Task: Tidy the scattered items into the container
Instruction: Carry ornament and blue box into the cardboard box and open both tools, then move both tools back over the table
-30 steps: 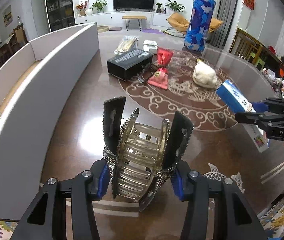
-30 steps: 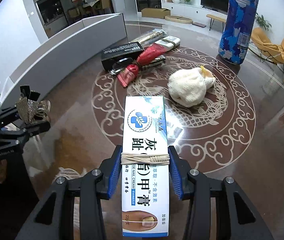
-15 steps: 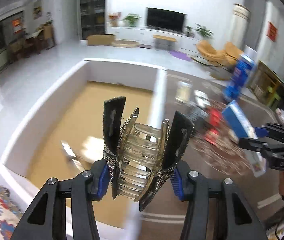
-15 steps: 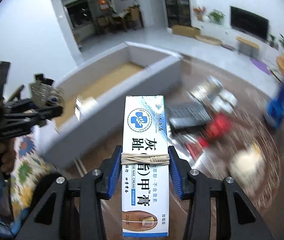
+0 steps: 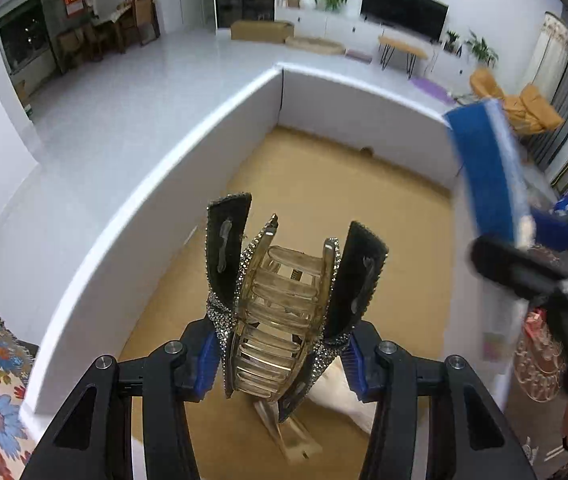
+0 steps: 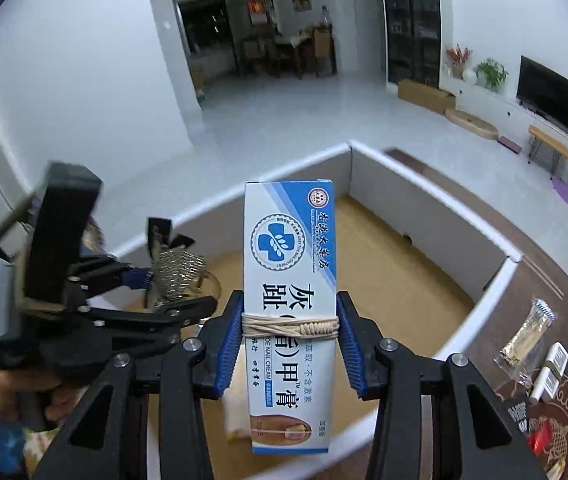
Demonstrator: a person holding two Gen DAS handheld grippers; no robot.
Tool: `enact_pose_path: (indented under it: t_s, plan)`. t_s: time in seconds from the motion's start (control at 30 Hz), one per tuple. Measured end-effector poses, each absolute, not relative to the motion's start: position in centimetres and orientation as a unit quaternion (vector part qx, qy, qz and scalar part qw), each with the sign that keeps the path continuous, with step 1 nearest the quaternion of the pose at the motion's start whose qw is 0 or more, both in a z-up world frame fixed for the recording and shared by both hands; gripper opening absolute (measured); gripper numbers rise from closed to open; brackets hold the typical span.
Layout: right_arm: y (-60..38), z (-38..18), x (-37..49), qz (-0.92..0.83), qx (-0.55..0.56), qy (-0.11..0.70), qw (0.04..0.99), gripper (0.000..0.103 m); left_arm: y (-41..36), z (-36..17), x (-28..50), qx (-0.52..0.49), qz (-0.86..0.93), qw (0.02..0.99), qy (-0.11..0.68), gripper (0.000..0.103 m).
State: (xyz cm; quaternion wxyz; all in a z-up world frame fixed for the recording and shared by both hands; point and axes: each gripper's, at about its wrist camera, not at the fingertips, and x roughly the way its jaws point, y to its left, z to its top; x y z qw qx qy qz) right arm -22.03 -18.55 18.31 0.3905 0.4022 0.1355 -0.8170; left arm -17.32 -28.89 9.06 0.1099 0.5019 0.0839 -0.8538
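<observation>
White tiled floor surrounded the container at frame centre. Above its brown bottom, the left gripper clamped a hair clip; the right gripper clamped a cream box.

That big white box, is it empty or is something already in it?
Not empty. The white box shows mostly bare brown floor, but something pale lies at its near end, behind the held hair claw.
</observation>
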Motion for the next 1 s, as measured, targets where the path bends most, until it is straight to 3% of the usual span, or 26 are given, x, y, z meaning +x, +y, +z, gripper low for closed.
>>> enact_pose_path:
  t_s: [0.17, 0.33, 0.4, 0.43, 0.47, 0.6, 0.7, 0.73, 0.9, 1.0]
  plan:
    - [-21.9, 13.6, -24.3, -0.802, 0.445, 0.178, 0.356, 0.045, -30.0, 5.5, -19.7, 0.530, -0.836, 0.114, 0.084, 0.051]
    - [-23.1, 11.3, -25.7, -0.792, 0.474, 0.169, 0.346, 0.048, -30.3, 3.0, -21.0, 0.557, -0.818, 0.117, 0.083, 0.053]
    - [-22.9, 11.3, -26.1, -0.791, 0.482, 0.155, 0.344, 0.061, -30.1, 2.3, -21.1, 0.564, -0.813, 0.126, 0.072, 0.064]
    - [-22.6, 11.6, -26.2, -0.794, 0.481, 0.144, 0.344, 0.073, -30.1, 2.1, -21.1, 0.565, -0.811, 0.134, 0.066, 0.078]
    - [-22.2, 12.0, -26.2, -0.798, 0.476, 0.132, 0.345, 0.077, -30.0, 2.2, -20.9, 0.562, -0.813, 0.141, 0.063, 0.079]
    - [-19.4, 14.2, -25.0, -0.817, 0.449, 0.093, 0.349, 0.078, -29.5, 4.6, -19.4, 0.524, -0.834, 0.159, 0.068, 0.079]
    - [-15.1, 16.5, -23.0, -0.846, 0.406, 0.059, 0.341, 0.092, -28.2, 8.3, -17.0, 0.473, -0.862, 0.174, 0.060, 0.079]
    - [-13.0, 17.1, -22.0, -0.856, 0.390, 0.045, 0.336, 0.102, -27.7, 9.4, -16.0, 0.457, -0.871, 0.172, 0.059, 0.079]
    - [-2.2, 15.5, -18.9, -0.877, 0.381, 0.029, 0.292, 0.103, -20.8, 15.5, -9.8, 0.375, -0.918, 0.123, 0.040, 0.082]
    - [4.6, 13.0, -16.1, -0.887, 0.386, 0.049, 0.249, 0.103, -16.5, 17.9, -8.6, 0.346, -0.934, 0.079, 0.036, 0.098]
